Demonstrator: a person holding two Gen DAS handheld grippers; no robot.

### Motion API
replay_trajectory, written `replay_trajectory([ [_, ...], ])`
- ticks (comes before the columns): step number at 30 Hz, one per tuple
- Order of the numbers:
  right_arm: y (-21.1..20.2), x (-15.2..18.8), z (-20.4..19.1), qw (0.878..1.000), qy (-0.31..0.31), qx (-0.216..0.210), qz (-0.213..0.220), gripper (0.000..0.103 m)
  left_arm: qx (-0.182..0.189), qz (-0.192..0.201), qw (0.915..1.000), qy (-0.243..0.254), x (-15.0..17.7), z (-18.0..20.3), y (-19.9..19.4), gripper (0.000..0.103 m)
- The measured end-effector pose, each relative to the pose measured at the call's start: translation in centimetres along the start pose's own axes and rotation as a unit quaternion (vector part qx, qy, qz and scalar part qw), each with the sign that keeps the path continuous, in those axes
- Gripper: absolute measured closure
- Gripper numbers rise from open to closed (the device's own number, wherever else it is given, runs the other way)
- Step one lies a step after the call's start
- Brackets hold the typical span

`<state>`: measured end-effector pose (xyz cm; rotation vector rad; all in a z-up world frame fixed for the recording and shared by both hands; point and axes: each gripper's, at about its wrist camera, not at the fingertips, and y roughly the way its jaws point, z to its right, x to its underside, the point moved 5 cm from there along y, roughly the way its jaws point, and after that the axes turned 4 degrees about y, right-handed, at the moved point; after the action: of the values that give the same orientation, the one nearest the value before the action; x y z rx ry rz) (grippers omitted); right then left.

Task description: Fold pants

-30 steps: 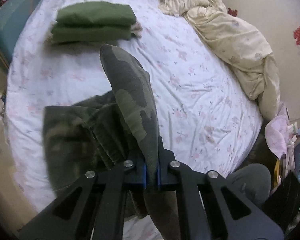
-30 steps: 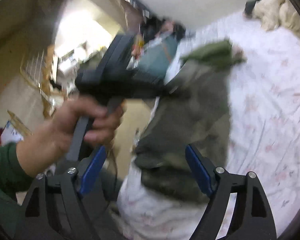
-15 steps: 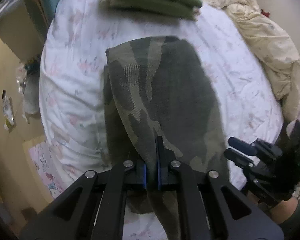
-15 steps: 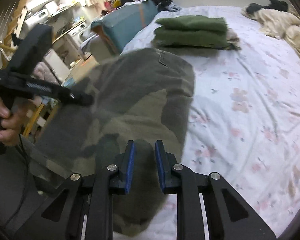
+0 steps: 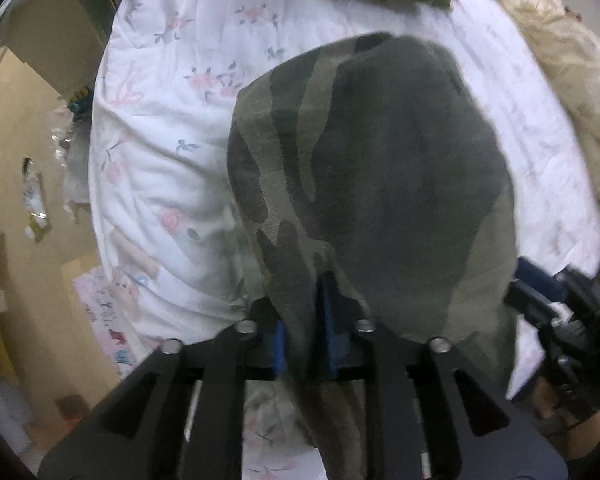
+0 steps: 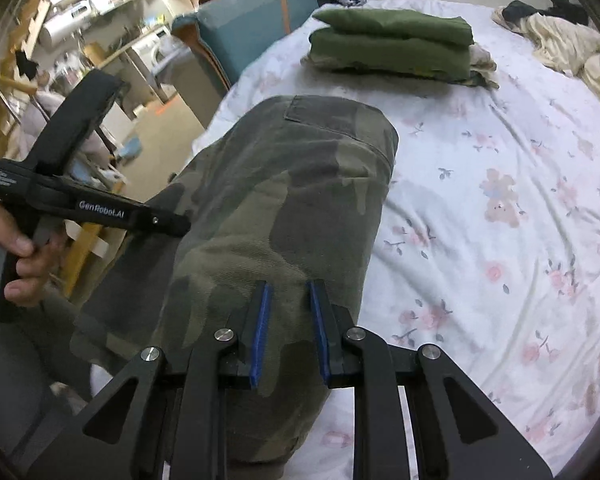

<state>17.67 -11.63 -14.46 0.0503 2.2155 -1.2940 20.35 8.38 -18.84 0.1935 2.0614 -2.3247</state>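
The camouflage pants lie stretched over the near edge of the floral bed sheet. My left gripper is shut on the pants' near edge, cloth pinched between the blue pads. In the right wrist view the pants run away from me, waistband at the far end. My right gripper is narrowly parted over the cloth's near edge; a gap shows between its blue pads. The left gripper's body shows at the left, held by a hand.
A stack of folded green garments sits on the far part of the bed. A crumpled cream blanket lies along the right side. A teal cushion stands beyond the bed's left edge. Floor and clutter lie left of the bed.
The pants have come down from hanging bunched to lying spread along the bed. My right gripper closed from wide open to a narrow gap at the cloth's edge. Both grippers moved closer to the bed.
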Motion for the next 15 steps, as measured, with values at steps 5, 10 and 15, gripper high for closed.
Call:
replay_trajectory([
  [5, 1.3, 1.0, 0.2, 0.999, -0.022, 0.027, -0.033, 0.082, -0.14, 0.052, 0.9884, -0.026, -0.6, -2.4, -2.1, 0.031],
  [10, 1.1, 1.2, 0.9, 1.0, 0.012, -0.001, -0.021, 0.082, -0.035, 0.194, 0.9803, -0.004, -2.0, 1.1, -7.3, 0.031],
  [15, 0.9, 1.4, 2.0, 0.998, 0.052, -0.04, -0.027, 0.079, 0.012, 0.133, 0.9884, 0.073, -2.5, 5.6, -3.2, 0.055],
])
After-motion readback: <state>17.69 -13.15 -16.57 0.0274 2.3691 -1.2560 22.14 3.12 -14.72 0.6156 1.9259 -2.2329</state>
